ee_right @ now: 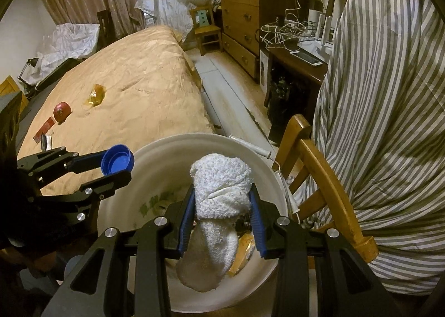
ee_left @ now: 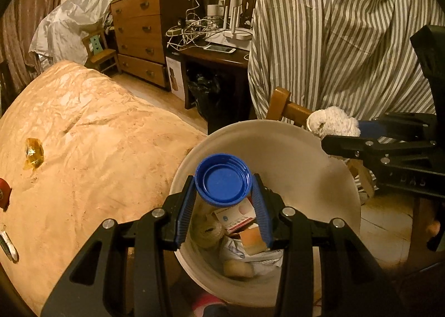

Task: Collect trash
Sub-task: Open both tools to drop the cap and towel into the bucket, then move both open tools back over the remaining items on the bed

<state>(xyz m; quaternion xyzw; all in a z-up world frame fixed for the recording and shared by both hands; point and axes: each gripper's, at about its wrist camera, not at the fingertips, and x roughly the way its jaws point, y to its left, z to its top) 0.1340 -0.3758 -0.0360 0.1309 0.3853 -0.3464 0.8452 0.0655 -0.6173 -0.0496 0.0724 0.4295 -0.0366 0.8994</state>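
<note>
My left gripper [ee_left: 224, 197] is shut on a blue bottle cap [ee_left: 222, 178] and holds it over the white bin [ee_left: 319, 178], which has boxes and wrappers inside. In the right wrist view the cap [ee_right: 118, 162] sits at the bin's left rim [ee_right: 178, 144]. My right gripper [ee_right: 222, 206] is shut on a white crumpled cloth [ee_right: 219, 192] that hangs down into the bin. The cloth also shows in the left wrist view [ee_left: 333, 122] at the bin's far right rim. An amber wrapper [ee_right: 96, 94], a red round object [ee_right: 61, 111] and a red packet [ee_right: 44, 128] lie on the bed.
The bed with a tan cover [ee_right: 139, 72] lies left of the bin. A wooden chair [ee_right: 319, 172] draped with a striped shirt [ee_right: 389, 94] stands right of it. A chest of drawers [ee_right: 242, 17] and a cluttered desk [ee_right: 300, 47] are behind.
</note>
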